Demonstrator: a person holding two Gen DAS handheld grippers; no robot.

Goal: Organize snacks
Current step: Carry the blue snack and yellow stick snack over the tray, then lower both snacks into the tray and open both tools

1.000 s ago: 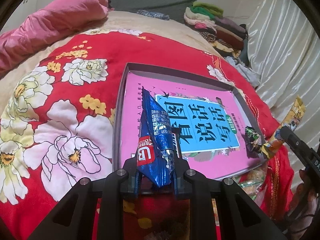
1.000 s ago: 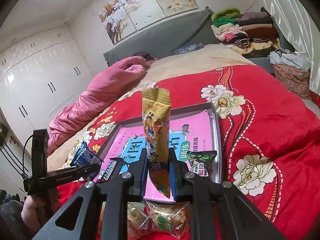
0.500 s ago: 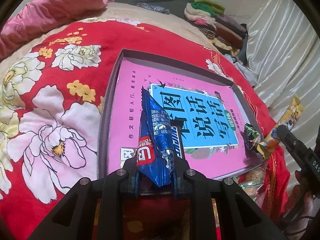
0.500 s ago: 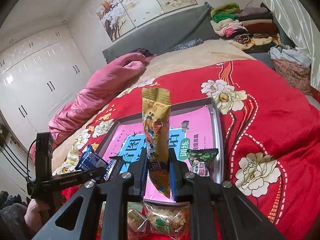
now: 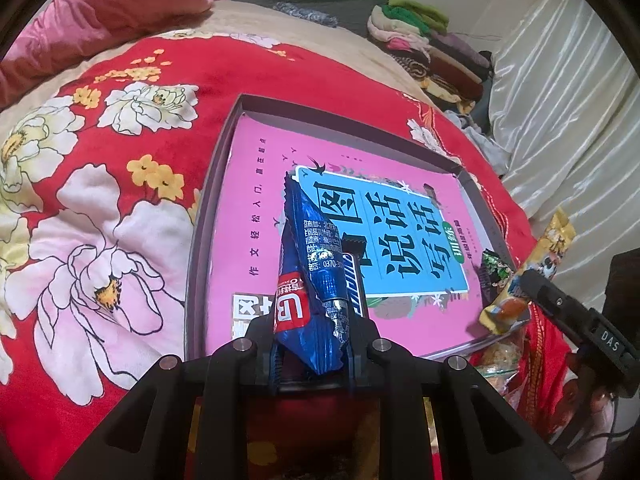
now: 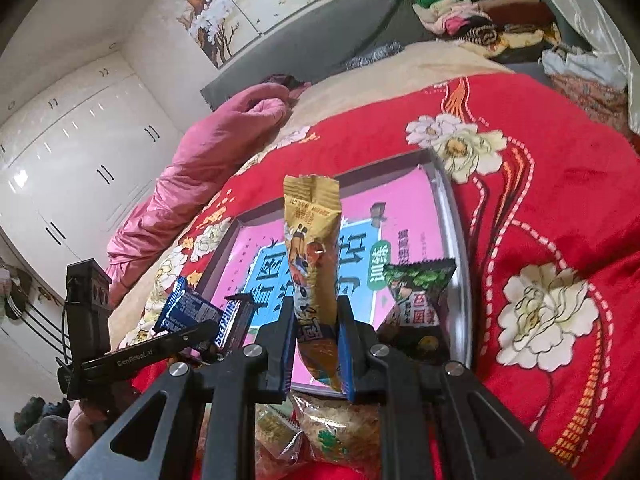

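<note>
My left gripper (image 5: pixel 312 354) is shut on a blue snack packet (image 5: pixel 312 276) and holds it upright over the near edge of a grey tray (image 5: pixel 218 168) lined with a pink and blue book cover. My right gripper (image 6: pixel 316 354) is shut on a yellow snack packet (image 6: pixel 312 248), upright over the tray's (image 6: pixel 456 240) near edge. A dark Snickers bar (image 5: pixel 356 280) lies in the tray behind the blue packet. A green packet (image 6: pixel 416 292) lies at the tray's near right corner. The left gripper with its blue packet (image 6: pixel 188 312) shows in the right wrist view.
The tray rests on a red flowered blanket (image 5: pixel 100 200). Clear-wrapped snacks (image 6: pixel 336 428) lie on the blanket below my right gripper. A pink quilt (image 6: pixel 208 176) lies at the head of the bed and folded clothes (image 6: pixel 480 12) are stacked at the far right.
My left gripper has moved forward and lower over the tray with the blue packet. My right gripper has edged a little closer to the tray with the yellow packet.
</note>
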